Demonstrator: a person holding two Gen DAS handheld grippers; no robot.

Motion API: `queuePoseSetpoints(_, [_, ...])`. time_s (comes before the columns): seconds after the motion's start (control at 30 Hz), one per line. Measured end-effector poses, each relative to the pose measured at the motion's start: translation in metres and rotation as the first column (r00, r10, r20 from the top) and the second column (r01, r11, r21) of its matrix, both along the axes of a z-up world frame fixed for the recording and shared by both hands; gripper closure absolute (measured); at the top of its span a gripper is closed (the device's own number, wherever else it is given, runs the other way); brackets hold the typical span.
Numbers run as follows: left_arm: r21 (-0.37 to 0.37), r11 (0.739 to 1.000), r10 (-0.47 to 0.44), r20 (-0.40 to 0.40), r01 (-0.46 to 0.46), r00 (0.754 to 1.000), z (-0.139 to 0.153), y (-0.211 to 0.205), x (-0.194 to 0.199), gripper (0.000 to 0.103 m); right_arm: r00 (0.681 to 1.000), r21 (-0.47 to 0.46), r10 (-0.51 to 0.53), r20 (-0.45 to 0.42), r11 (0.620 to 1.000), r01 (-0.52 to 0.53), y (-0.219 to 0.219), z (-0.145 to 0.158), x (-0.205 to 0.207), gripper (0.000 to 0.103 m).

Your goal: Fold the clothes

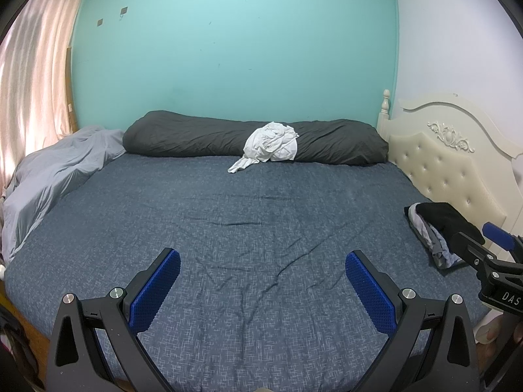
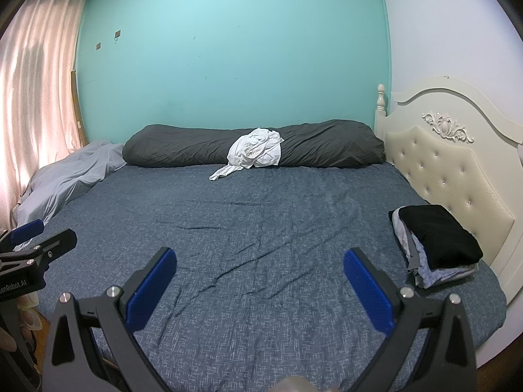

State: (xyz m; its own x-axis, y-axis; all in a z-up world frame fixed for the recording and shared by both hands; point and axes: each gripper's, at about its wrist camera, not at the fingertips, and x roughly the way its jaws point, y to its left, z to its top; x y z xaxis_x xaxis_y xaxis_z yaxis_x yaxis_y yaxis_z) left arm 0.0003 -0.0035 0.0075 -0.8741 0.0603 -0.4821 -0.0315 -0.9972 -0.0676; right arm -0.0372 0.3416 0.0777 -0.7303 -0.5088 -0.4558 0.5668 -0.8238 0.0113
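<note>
Left gripper (image 1: 263, 290): your blue pads (image 1: 156, 289) are spread wide with nothing between them, hovering over the near part of the bed.
Right gripper (image 2: 258, 289): likewise spread wide and empty, beside the left one; each tool shows at the edge of the other's view.
White garment (image 1: 271, 146): crumpled in a heap well ahead of both sets of fingers, resting against the dark grey bolster (image 1: 202, 140) at the far side of the bed, with a loose tail (image 1: 240, 165) trailing down and to the left onto the sheet.
Direction: from your left fingers it lies almost dead ahead; from your right fingers it sits ahead and a little left.
Long axis: the heap has no clear one; the tail runs diagonally toward your left side.
Nearer hand: too close to call, though the tail probably suits the left.
Folded stack (image 2: 434, 245): black on top of grey and pale pieces, just right of your right fingers, near the cream tufted headboard (image 2: 434, 170).
Surface: blue patterned sheet (image 1: 261, 215), lightly creased and bare between fingers and garment, so likely the place to spread it.
Room: teal wall ahead, pink curtain and a rumpled grey cover (image 1: 55, 170) far left.
</note>
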Motion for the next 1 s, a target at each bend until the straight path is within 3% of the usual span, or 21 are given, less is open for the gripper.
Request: queuePoseSetpoints(1.0, [0.004,1.0,-0.007,0.02,0.007,1.0,-0.003,0.0,-0.019,0.0,1.0,0.002,-0.002,0.019,1.0,0.002,-0.003,-0.004,-0.017,0.0])
